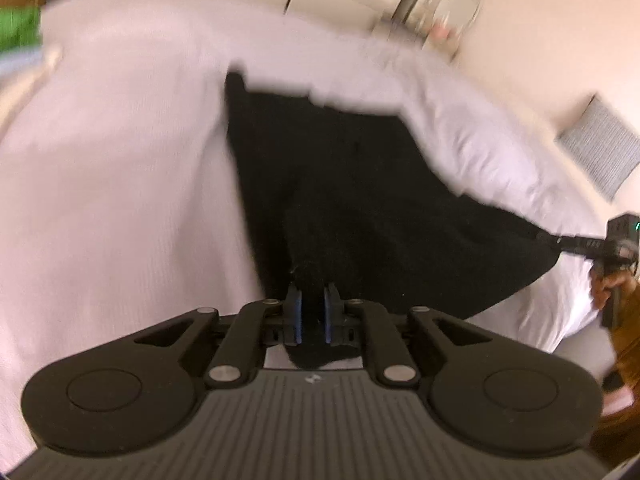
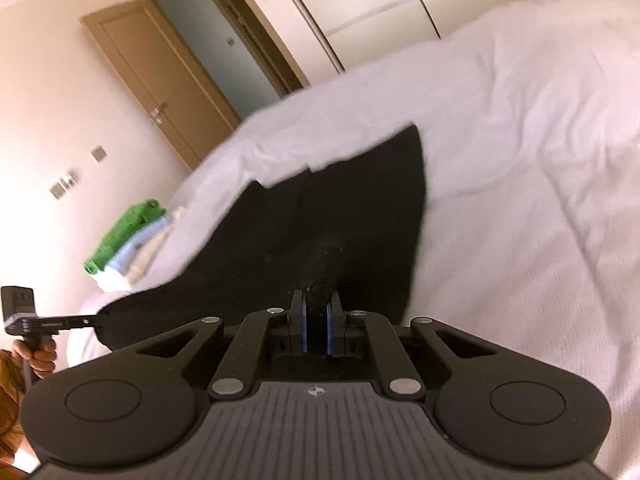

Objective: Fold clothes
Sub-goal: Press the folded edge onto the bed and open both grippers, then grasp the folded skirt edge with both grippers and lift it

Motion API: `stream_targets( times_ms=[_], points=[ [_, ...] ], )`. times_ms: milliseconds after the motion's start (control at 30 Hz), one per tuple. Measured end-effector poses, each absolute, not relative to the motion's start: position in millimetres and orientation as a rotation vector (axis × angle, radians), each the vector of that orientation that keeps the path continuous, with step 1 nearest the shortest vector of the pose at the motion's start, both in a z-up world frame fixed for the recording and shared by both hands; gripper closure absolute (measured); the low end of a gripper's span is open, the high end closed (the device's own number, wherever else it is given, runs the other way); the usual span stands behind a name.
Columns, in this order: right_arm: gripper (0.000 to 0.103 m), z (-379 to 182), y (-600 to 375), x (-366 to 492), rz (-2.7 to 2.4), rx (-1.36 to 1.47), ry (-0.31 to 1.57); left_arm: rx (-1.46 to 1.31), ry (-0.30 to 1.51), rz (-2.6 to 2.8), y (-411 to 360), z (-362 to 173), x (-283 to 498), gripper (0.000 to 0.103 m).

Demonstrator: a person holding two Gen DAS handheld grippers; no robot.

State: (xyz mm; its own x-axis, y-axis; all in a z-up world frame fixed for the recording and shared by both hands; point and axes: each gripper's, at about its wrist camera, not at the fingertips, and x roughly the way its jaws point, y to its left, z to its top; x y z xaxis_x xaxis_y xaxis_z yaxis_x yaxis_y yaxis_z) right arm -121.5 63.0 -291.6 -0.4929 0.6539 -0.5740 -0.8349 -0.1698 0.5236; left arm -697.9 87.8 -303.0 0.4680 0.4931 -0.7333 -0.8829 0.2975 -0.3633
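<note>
A black garment [image 1: 360, 184] lies spread over the white bed [image 1: 112, 168], stretched between both grippers. My left gripper [image 1: 313, 300] is shut on one near corner of the black garment, the cloth bunched between its blue pads. Seen from the left wrist, the right gripper [image 1: 548, 237] pinches the garment's far right corner, with a hand below it. In the right wrist view my right gripper [image 2: 317, 308] is shut on the black garment [image 2: 320, 216], and the left gripper [image 2: 96, 321] holds the cloth's left corner. The far edge of the garment is blurred.
A stack of folded clothes [image 2: 128, 236], green on top, sits on the bed's left side. A brown door [image 2: 160, 92] and wardrobe doors [image 2: 360, 0] stand behind the bed. A grey pillow [image 1: 600, 148] lies at the right. The white bed [image 2: 520, 184] stretches to the right.
</note>
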Motion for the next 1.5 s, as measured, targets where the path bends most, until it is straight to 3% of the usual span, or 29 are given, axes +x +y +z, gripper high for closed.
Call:
stream_targets(
  times_ms=[67,167,333,467,533,600,633,667,700,733,1067,1233,1400,1433,1500],
  points=[
    [0.095,-324.3,59.6,-126.6,1.783,-0.337,1.088,-0.905,0.597,0.972,85.3,-337.1,-696.4,0.092],
    [0.095,-356.5,48.1,-127.3,1.727,-0.324,1.179,-0.935,0.529,0.956,84.0,-334.7,-707.4,0.086],
    [0.067,-333.0,54.0,-122.4,1.778,-0.284,1.114,-0.823,0.475,0.946,98.6,-292.4,-711.7,0.070],
    [0.061,-326.0,79.0,-123.7,1.807,-0.262,1.060,-0.749,0.534,0.937,124.2,-293.1,-683.4,0.062],
    [0.061,-332.1,92.3,-127.7,1.826,-0.266,1.072,-0.732,0.580,0.939,135.3,-303.9,-666.9,0.058],
    [0.061,-337.1,100.3,-134.5,1.838,-0.301,1.076,-0.705,0.603,0.951,137.5,-313.0,-655.8,0.061],
    [0.065,-339.5,104.0,-138.1,1.843,-0.321,1.076,-0.690,0.609,0.955,136.9,-316.9,-651.2,0.071],
    [0.076,-339.6,104.8,-143.0,1.847,-0.354,1.052,-0.664,0.613,0.967,134.6,-318.5,-646.9,0.089],
    [0.089,-339.0,104.6,-148.4,1.850,-0.391,1.019,-0.623,0.616,0.985,130.5,-316.5,-643.3,0.096],
    [0.093,-336.5,103.8,-151.9,1.852,-0.407,0.989,-0.583,0.613,1.002,126.6,-313.1,-641.9,0.096],
    [0.095,-271.1,110.1,-153.9,1.908,-0.255,0.710,-0.361,0.455,1.113,123.9,-264.2,-648.8,0.095],
    [0.095,-307.0,142.1,-153.0,1.811,-0.354,0.810,-0.447,0.593,1.136,156.6,-311.9,-638.3,0.092],
    [0.094,-352.8,152.4,-157.7,1.707,-0.406,0.920,-0.518,0.596,1.179,155.9,-330.1,-644.3,0.081],
    [0.085,-349.1,148.9,-155.0,1.695,-0.388,0.920,-0.517,0.594,1.198,154.9,-326.4,-646.7,0.069],
    [0.074,-340.3,141.2,-149.6,1.672,-0.357,0.911,-0.522,0.575,1.240,145.5,-315.7,-657.7,0.067]
  ],
)
